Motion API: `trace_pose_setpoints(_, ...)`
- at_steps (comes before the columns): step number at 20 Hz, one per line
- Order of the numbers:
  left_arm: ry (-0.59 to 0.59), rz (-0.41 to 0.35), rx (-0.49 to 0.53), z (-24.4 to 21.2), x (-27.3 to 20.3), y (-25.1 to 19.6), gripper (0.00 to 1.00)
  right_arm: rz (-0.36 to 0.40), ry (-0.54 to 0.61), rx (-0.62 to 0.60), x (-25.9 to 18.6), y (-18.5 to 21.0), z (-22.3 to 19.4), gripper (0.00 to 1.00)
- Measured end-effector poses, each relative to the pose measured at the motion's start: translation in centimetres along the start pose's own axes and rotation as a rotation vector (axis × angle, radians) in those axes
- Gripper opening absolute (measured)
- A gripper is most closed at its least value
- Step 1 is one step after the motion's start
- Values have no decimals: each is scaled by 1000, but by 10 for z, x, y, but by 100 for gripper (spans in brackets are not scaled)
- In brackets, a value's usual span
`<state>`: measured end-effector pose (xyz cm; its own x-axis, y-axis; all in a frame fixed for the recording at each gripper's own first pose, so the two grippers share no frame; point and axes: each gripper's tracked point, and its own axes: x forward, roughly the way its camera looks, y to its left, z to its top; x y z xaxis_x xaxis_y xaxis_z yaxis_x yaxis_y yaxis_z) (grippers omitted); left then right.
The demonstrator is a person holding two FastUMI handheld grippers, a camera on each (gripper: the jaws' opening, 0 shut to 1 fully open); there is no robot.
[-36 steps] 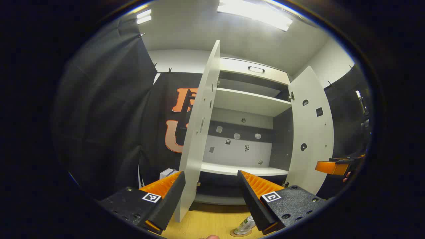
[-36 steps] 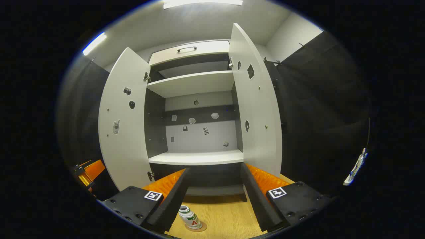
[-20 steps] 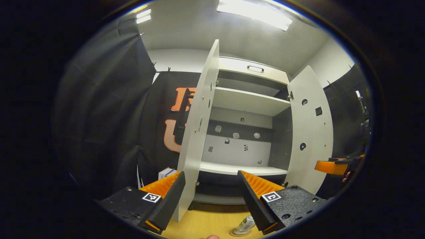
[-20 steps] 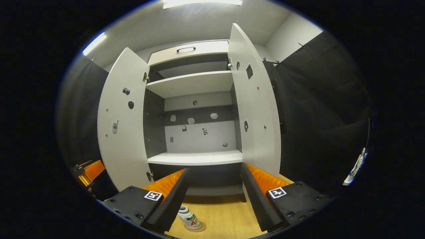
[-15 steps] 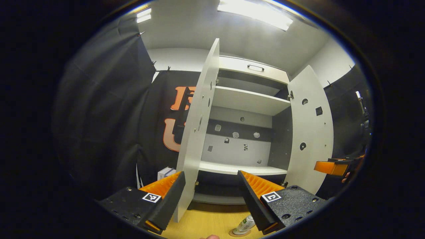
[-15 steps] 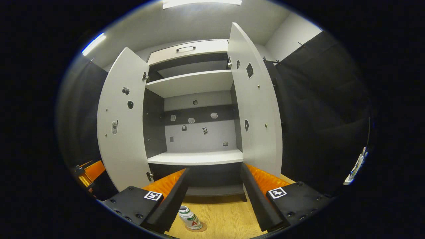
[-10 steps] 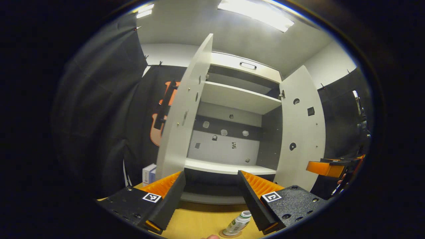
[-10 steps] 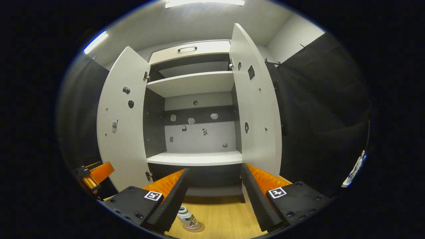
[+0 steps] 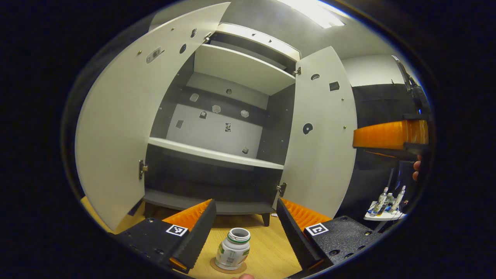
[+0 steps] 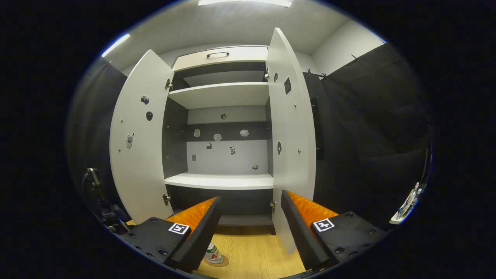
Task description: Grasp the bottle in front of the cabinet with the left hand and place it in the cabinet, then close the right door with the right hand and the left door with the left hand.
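A small white bottle (image 9: 233, 252) with a green-trimmed neck stands upright on a round coaster on the wooden floor before the cabinet. My left gripper (image 9: 245, 232) is open, its fingers on either side of and above the bottle, not touching it. In the right gripper view the bottle (image 10: 212, 255) peeks out beside the left finger of my open right gripper (image 10: 250, 228). The white cabinet (image 10: 219, 181) has both doors swung open: left door (image 10: 135, 143), right door (image 10: 290, 143). Its shelves (image 9: 209, 153) hold nothing. The right gripper (image 9: 387, 135) also appears at the right edge of the left gripper view.
A small white stand with several bottles (image 9: 385, 201) sits to the right beyond the right door (image 9: 321, 135). The left door (image 9: 124, 116) stands wide at the left. Black cloth walls close in both sides.
My left gripper has swung right and tilted down, bringing the bottle between its open fingers. The right gripper has shifted slightly right, so the right door now looks narrower.
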<state>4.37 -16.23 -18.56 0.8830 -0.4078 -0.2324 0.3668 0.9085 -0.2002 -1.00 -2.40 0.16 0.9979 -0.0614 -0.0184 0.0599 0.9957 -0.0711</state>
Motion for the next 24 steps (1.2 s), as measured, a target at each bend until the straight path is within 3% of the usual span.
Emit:
trace_pose_setpoints(3,58,60,83,-47,11,17,95,-13,21,-4,-3,-4,-6,99)
trace_pose_setpoints(5,95,43,110,-74,16,14,95,-16,34,2,-3,-5,-9,99)
trace_pose_setpoints(12,168,93,103,-130,17,21,95,-25,66,-18,-4,-8,-16,99)
trace_pose_setpoints(15,203,134,84,-150,12,27,95,8,94,-19,-2,-6,-19,99)
trace_pose_setpoints(18,199,146,77,-153,7,22,95,64,97,-25,3,-7,-19,100)
trace_pose_setpoints(21,153,218,110,-133,2,25,72,134,93,-24,8,-11,-17,100)
trace_pose_setpoints(24,143,284,103,-109,-7,20,71,203,96,-17,13,-21,-19,99)
